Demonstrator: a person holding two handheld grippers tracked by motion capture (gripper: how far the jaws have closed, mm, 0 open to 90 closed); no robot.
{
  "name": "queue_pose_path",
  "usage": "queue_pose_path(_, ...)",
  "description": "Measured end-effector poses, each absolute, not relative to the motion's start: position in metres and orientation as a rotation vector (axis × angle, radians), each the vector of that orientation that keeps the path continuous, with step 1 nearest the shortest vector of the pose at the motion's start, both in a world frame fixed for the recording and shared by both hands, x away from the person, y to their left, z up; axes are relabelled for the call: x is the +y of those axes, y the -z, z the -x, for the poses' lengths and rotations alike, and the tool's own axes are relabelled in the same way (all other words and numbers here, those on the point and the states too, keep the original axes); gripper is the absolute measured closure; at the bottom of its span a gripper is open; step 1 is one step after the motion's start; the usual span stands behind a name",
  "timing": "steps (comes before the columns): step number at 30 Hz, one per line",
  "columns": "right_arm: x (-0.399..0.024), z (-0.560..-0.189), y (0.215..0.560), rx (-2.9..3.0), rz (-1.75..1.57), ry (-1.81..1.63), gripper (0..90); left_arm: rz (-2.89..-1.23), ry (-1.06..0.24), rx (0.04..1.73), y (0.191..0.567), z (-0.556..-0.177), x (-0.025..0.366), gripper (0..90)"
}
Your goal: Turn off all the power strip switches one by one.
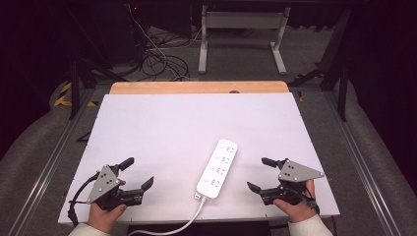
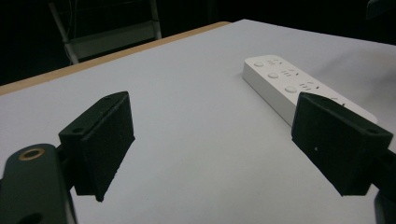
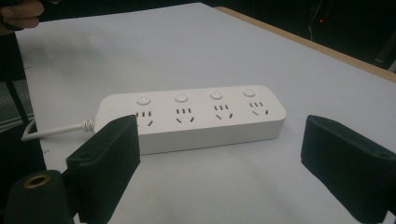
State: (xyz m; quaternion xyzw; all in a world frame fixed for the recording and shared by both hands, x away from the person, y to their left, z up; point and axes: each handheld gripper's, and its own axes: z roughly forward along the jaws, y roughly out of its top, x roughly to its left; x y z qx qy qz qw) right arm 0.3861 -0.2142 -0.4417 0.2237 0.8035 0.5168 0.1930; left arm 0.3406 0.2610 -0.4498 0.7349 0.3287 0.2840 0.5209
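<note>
Both hands rest at the table's [image 1: 162,113] near edge — left gripper [image 1: 139,173] and right gripper [image 1: 260,173] angled inward, jaws spread wide, nothing between them. The white power strip [image 1: 218,168] lies flat between them, touching neither — its cord [image 1: 189,220] runs off the near edge, its end cut off.

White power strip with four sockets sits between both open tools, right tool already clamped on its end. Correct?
Not clamped. In the right gripper view the right tool stands open, its jaws short of the power strip with nothing between them. The rest holds: four sockets, left tool open.
</note>
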Motion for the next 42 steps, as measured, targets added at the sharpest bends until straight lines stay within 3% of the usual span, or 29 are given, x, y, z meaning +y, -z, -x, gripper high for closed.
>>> queue_pose_path(9, -0.214, -0.386, 0.441, 2.255, -0.618, -1.447, 12.6, -1.776, -0.752, 0.772, 0.448, -0.339, 0.263, 14.0)
queue_pose_path(24, -0.207, -0.387, 0.439, 2.277, -0.623, -1.454, 20.4, -1.778, -0.764, 0.778, 0.449, -0.338, 0.26, 14.0)
queue_pose_path(42, -0.16, -0.401, 0.42, 2.349, -0.519, -1.417, 23.8, -1.784, -0.753, 0.766, 0.449, -0.337, 0.259, 13.5)
